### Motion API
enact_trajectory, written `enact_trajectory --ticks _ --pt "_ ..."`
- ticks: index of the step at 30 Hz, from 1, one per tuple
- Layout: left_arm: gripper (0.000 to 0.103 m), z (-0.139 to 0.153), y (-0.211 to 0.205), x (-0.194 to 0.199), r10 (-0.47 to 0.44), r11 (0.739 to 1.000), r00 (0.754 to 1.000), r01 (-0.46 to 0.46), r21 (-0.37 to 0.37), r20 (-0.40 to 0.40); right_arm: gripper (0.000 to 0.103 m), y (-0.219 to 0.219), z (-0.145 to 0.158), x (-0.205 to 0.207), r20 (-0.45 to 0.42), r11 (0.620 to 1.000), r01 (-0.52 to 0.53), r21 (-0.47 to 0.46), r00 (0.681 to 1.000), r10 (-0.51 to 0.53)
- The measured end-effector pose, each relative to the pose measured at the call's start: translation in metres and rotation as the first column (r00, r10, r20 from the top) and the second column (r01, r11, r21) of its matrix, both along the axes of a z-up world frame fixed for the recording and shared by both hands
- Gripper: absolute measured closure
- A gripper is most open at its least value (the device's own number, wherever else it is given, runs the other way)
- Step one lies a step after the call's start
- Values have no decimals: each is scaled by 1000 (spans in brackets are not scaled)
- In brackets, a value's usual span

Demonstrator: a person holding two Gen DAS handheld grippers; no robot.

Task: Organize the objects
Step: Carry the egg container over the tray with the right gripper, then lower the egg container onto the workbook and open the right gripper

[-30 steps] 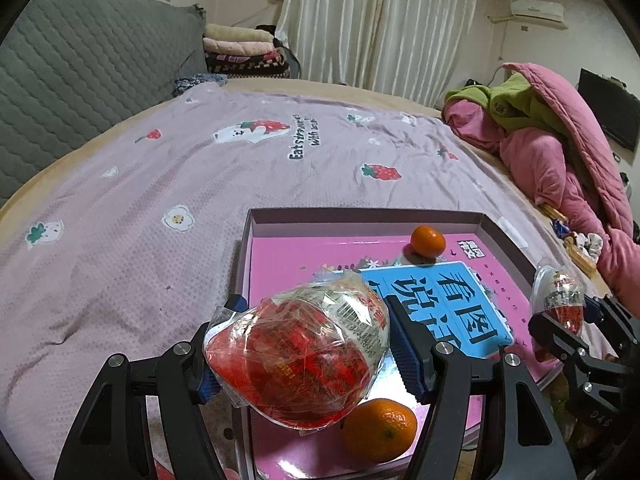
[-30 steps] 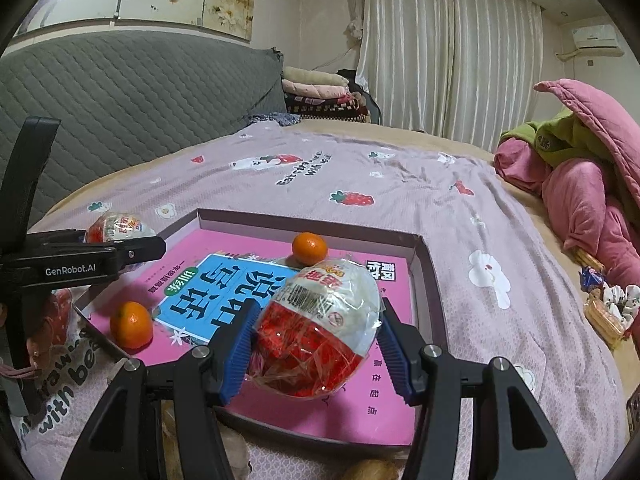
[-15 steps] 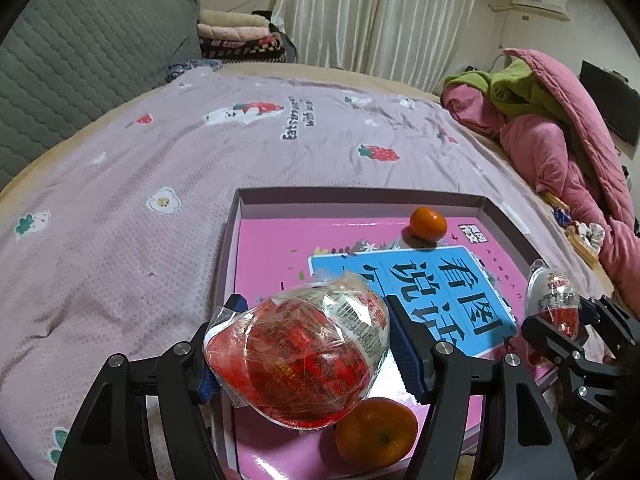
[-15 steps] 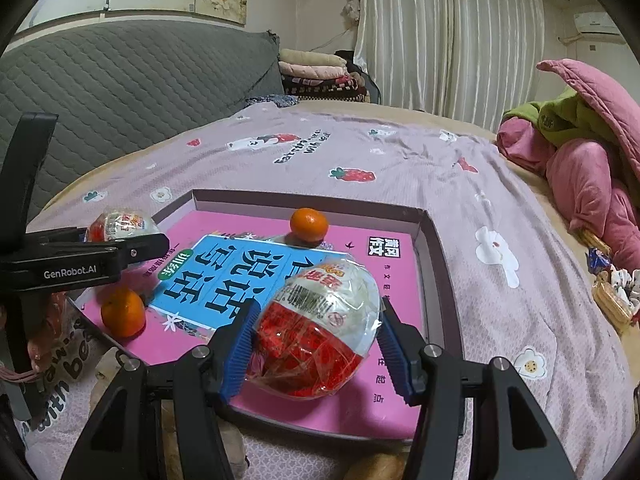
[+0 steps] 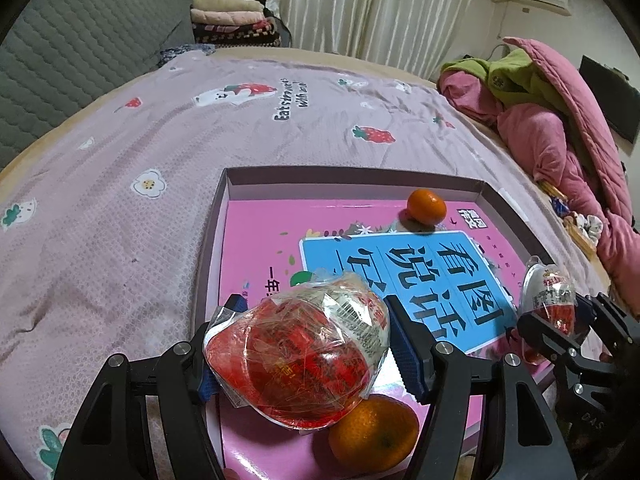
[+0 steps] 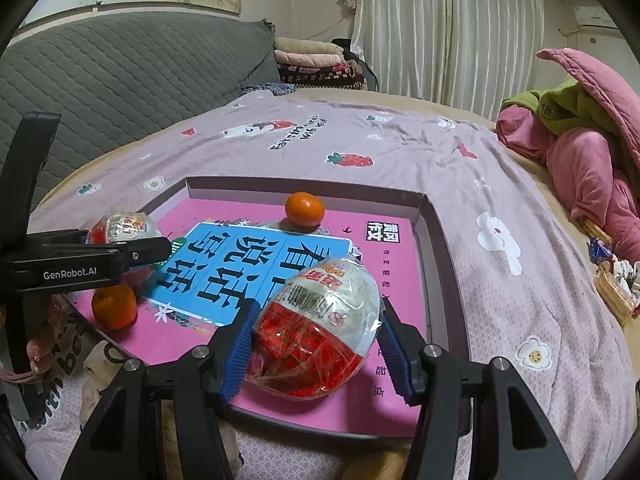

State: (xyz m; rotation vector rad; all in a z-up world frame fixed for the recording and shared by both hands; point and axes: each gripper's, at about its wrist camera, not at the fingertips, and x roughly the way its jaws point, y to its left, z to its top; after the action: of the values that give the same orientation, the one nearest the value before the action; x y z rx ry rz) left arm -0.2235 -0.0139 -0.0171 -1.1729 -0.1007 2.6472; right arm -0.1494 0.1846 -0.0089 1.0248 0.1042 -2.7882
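My left gripper [image 5: 316, 344] is shut on a red-and-white wrapped egg-shaped snack [image 5: 298, 350], held over the near left corner of a shallow box tray [image 5: 344, 174]. My right gripper [image 6: 316, 328] is shut on a second egg snack [image 6: 320, 320], held over the tray's [image 6: 440, 248] near right part. A pink and blue book [image 5: 420, 276] lies in the tray. One orange [image 5: 426, 206] sits at the tray's far side, another [image 5: 374, 434] lies near, under the left egg. The right gripper shows in the left view [image 5: 560, 320]; the left gripper shows in the right view [image 6: 120, 240].
The tray lies on a lilac strawberry-print bedspread [image 5: 140, 160]. A pink and green quilt heap [image 5: 560, 112] lies at the right. A grey padded headboard [image 6: 120, 72] and folded blankets [image 6: 312, 60] stand at the far side. Small wrapped items [image 6: 612, 272] lie at the bed's right edge.
Both grippers have tilted down and moved a little forward over the tray, each still holding its egg snack. Nothing was let go.
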Motion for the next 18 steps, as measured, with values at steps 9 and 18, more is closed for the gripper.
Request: enact_trajectory --ticks 9,18 --pt "32 -2 3 1 -8 1000 1000 8 -22 -7 45 2 -3 -1 21 1000 7 -10 1000 -7" --pt "32 -2 5 3 -12 999 1000 12 -32 -5 45 3 -7 -2 54 1000 16 -18 998 -15"
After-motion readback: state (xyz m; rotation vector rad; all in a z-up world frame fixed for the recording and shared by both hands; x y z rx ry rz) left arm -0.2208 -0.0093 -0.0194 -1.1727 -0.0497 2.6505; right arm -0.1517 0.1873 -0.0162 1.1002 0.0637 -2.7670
